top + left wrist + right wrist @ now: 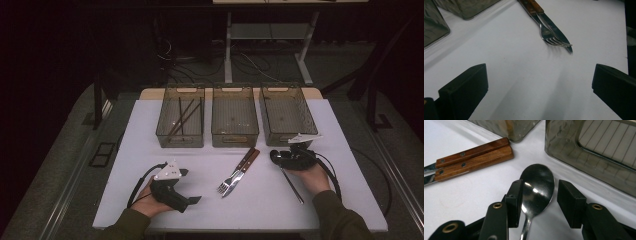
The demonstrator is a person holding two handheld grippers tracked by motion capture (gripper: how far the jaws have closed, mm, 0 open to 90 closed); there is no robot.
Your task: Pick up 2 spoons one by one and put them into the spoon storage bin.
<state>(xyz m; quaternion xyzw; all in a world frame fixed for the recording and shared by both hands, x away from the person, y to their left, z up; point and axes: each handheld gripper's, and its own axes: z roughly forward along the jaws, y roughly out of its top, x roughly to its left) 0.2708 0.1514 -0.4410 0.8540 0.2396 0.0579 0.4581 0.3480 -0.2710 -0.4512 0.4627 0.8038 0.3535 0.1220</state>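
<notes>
on the white table point(150, 130), three smoky translucent bins stand in a row along the far side. the left bin point(180, 116) holds several long dark sticks that look like chopsticks point(181, 118), lying lengthwise and crossing one another. the middle bin point(234, 116) looks empty apart from a small dark speck on its floor, too small to tell what it is. the right bin point(286, 113) shows just its ribbed floor.

near the front left, the left gripper point(192, 186) sits in the person's left hand point(150, 202), resting low over the table and pointing toward the middle. in the left gripper view its jaws stand wide apart with bare table between them, holding nothing.

in the centre, just in front of the middle bin, a fork point(231, 180) and a knife point(242, 170) with wooden handles lie side by side, touching, slanted with handles toward the bins and tips toward the person. the left gripper view shows the fork point(552, 40) lying on the knife blade point(559, 35).

to the right, the right gripper point(278, 158) is held by the right hand point(312, 175) just in front of the right bin. a spoon point(292, 186) lies on the table, its handle running back toward the person. in the right gripper view the jaws straddle the spoon point(537, 183) at the base of its bowl; the left jaw is at its edge, the right jaw stands slightly apart, so they are not yet pressed on it.
</notes>
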